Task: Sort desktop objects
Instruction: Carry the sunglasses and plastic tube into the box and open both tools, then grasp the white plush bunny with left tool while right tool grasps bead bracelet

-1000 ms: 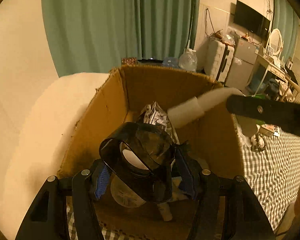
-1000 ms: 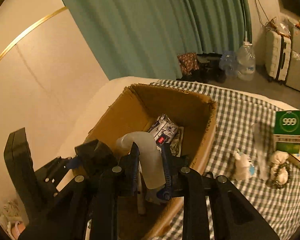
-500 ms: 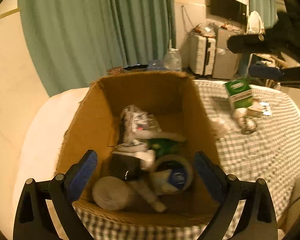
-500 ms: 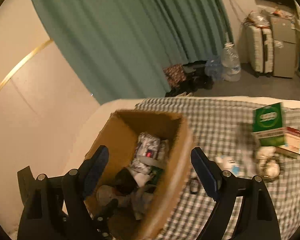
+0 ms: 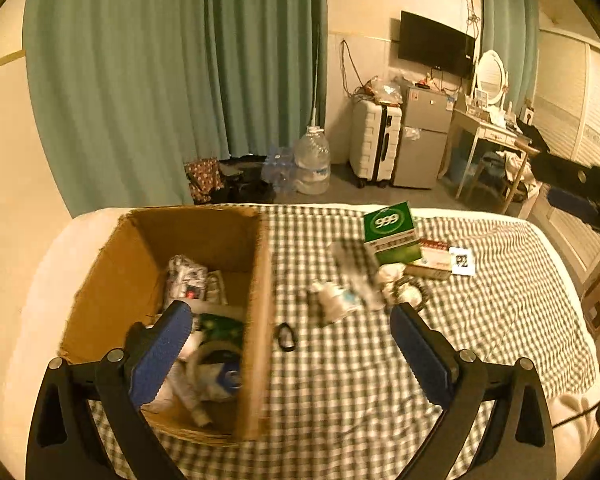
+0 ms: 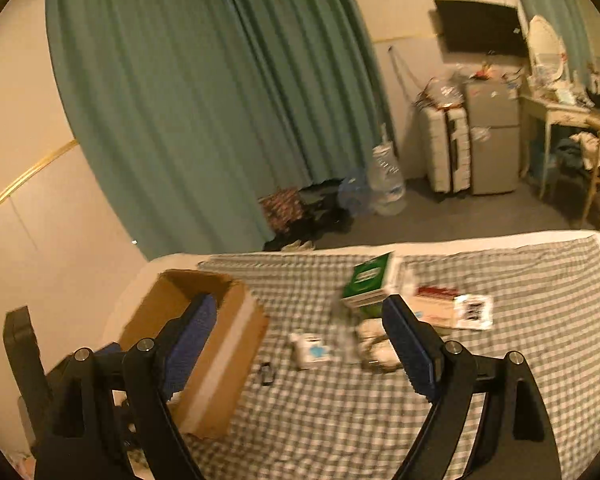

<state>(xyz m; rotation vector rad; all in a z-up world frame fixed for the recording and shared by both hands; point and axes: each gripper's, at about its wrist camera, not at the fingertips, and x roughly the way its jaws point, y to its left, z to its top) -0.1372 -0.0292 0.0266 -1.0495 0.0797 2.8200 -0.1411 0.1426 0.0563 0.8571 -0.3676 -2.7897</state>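
A cardboard box [image 5: 256,320] stands at the left of the checked cloth and holds several items, among them a tape roll [image 5: 216,360] and a printed packet [image 5: 186,280]. It also shows in the right wrist view [image 6: 220,352]. My left gripper [image 5: 290,344] is open and empty, raised over the box's right wall. My right gripper [image 6: 296,332] is open and empty, high above the cloth. On the cloth lie a green box [image 5: 392,232], a small white bottle [image 5: 334,300], a black clip [image 5: 285,336] and a beaded ring [image 5: 410,292].
A flat red-and-white packet [image 5: 434,258] and a white card [image 5: 462,262] lie right of the green box. The checked cloth [image 5: 380,380] covers a white table. Behind are green curtains, a water jug [image 5: 312,160], a suitcase and a small fridge.
Both grippers opened and let go of the dark cup and the white bottle into the box. Both then lifted and swung right, away from the box.
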